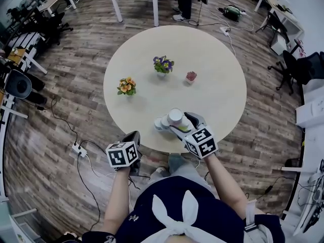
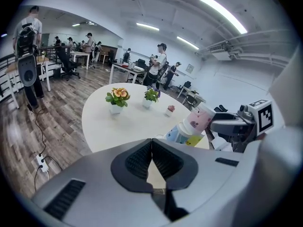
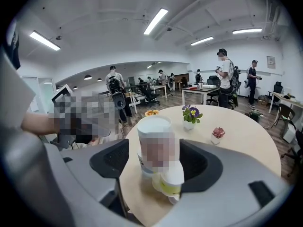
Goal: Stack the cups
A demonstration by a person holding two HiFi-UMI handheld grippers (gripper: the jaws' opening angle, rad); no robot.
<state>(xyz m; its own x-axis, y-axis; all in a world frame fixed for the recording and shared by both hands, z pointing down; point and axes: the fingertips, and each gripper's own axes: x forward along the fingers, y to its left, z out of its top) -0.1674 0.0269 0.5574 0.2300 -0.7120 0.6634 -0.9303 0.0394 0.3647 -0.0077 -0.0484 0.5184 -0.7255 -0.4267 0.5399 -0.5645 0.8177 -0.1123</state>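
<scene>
The stack of cups (image 1: 171, 119) is found at the near edge of the round table (image 1: 217, 54), between the jaws of the right gripper (image 3: 156, 161). In the right gripper view the jaws are seen spread wide, with a gap on the left between pad and stack, so the cups are not gripped. The stack is shown tall there, with a white round end on top and a yellow-banded cup at the bottom.

Only in the left gripper view are the colours told apart: a pink printed cup at the upper end, then blue and yellow ones, all nested and tilted up to the right. The left gripper (image 2: 151, 162) is seen there closed tight on nothing, and in the head view it is held off the table, near its edge and left of the cups.

The print on the cups cannot be read. Black-and-white square markers are carried on each marker cube (image 1: 123, 154).

Three small pots stand farther off on the table: orange flowers (image 1: 126, 86) at the left, purple flowers (image 1: 163, 65) in the middle, a small red plant (image 1: 191, 77) at the right.
</scene>
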